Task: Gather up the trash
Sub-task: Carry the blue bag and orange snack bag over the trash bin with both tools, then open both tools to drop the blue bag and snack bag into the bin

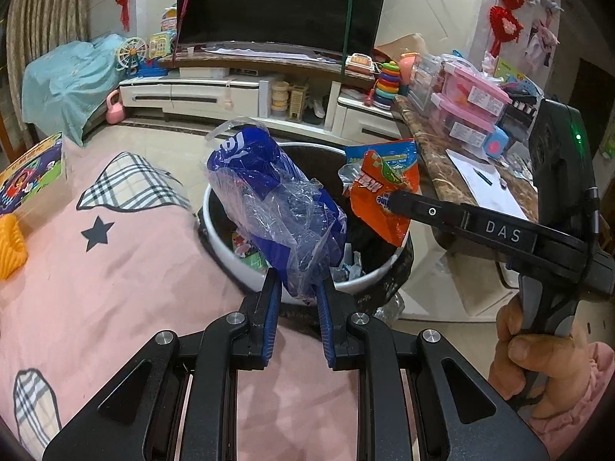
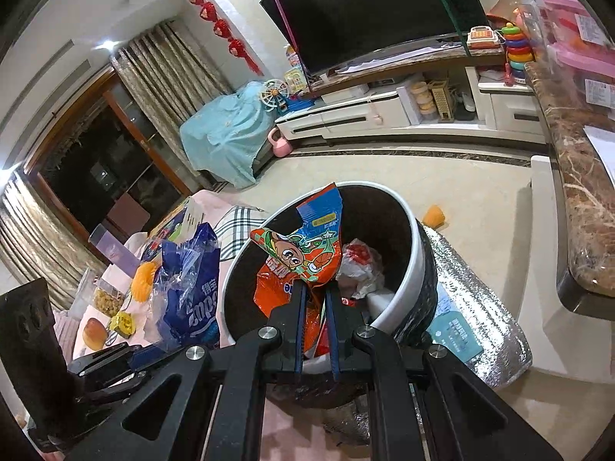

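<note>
Left wrist view: left gripper (image 1: 298,282) clamped on blue plastic bag (image 1: 269,192), held over white trash bin (image 1: 223,226) just ahead. Right gripper (image 2: 316,296) pinching orange snack wrapper (image 2: 307,253) above the same bin's opening.

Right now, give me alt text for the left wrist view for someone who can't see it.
The left gripper pinches a crumpled blue plastic wrapper above a white-rimmed trash bin, while the right gripper holds an orange snack bag over the same bin. A pink bedspread lies below.
</note>
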Available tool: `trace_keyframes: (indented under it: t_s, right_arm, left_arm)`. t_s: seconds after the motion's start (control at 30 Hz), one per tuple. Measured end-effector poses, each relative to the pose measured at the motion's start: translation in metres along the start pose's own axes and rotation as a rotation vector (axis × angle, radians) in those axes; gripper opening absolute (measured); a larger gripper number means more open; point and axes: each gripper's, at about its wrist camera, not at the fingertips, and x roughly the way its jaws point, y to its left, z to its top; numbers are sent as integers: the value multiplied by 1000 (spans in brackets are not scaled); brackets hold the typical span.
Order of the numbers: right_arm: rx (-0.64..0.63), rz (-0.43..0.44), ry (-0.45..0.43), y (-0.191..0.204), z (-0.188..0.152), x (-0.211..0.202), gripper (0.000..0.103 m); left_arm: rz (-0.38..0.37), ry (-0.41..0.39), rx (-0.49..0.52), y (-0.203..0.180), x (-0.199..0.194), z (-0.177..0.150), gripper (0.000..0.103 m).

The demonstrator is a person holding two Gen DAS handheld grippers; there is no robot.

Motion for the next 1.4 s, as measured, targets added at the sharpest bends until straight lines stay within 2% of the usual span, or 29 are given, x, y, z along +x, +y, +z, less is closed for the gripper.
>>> trace_keyframes:
  t_s: [0.67,0.83,0.97,1.0,1.03,1.1,1.17,1.23,1.3,1.4]
  right_arm:
    - [-23,-33,32,-7,20,17,12]
    - [-19,-45,42,-10,22,22,14]
    - [-10,-43,36,-10,23,21,17]
    - [-8,-41,33,-9,23,20,25]
    - [-5,-39,28,-9,23,19,37]
    - [-5,-32,15,-7,22,15,50]
    - [-5,-25,0,-3,20,10,57]
    - [-5,-21,-10,0,17,6,76]
    - [-4,-19,-26,5,13,2,87]
    - [-19,-6,-39,13,6,-4,91]
  left_arm:
    - [12,40,19,-1,23,18,18]
    - [20,58,18,0,29,20,25]
    - [31,46,8,2,26,20,40]
    - [34,40,5,3,24,19,45]
    - [36,33,2,4,22,18,46]
    - [42,20,-8,6,16,15,50]
    - [44,7,-26,11,10,12,53]
    - [49,-6,-51,17,2,6,58]
    - [57,-19,-77,25,-6,-3,59]
    - [71,-30,-109,37,-17,-15,59]
